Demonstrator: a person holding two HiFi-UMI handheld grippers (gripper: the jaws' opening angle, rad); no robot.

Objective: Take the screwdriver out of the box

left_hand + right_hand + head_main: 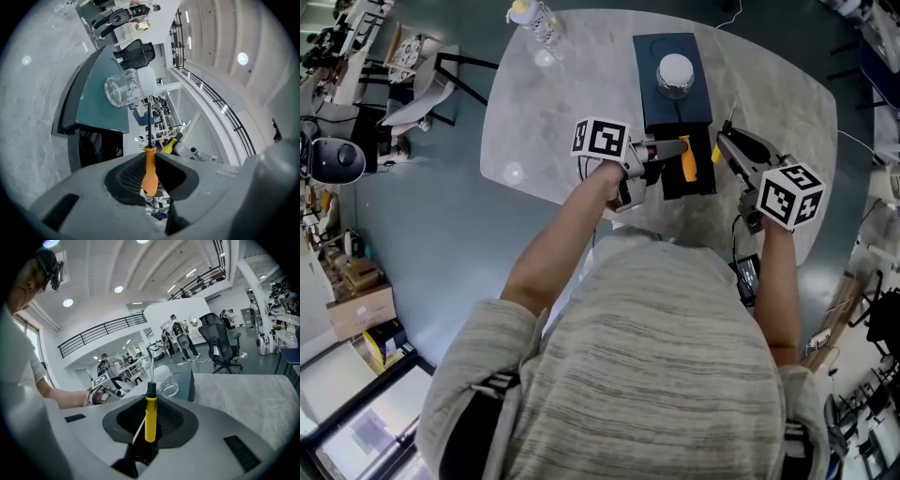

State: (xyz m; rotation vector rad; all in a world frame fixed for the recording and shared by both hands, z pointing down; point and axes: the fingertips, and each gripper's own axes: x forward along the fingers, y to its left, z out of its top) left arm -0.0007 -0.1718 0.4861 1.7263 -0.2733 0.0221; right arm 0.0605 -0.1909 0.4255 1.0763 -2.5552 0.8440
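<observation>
A dark box (673, 112) with a teal lid stands on the far part of the round table (553, 122), its near end open and dark. On the lid sits a glass jar (675, 75). My left gripper (680, 150) hovers just in front of the open end, shut on an orange-handled screwdriver (687, 161). In the left gripper view that orange screwdriver (149, 171) stands between the jaws with its shaft pointing past the box (101, 93). My right gripper (722, 142), to the right of the box, is shut on a yellow-handled screwdriver (150, 420).
A plastic water bottle (536, 21) stands at the table's far edge. A small dark device with a cable (747, 277) lies by the near right edge. Office chairs (220, 345) and people stand beyond the table in the right gripper view.
</observation>
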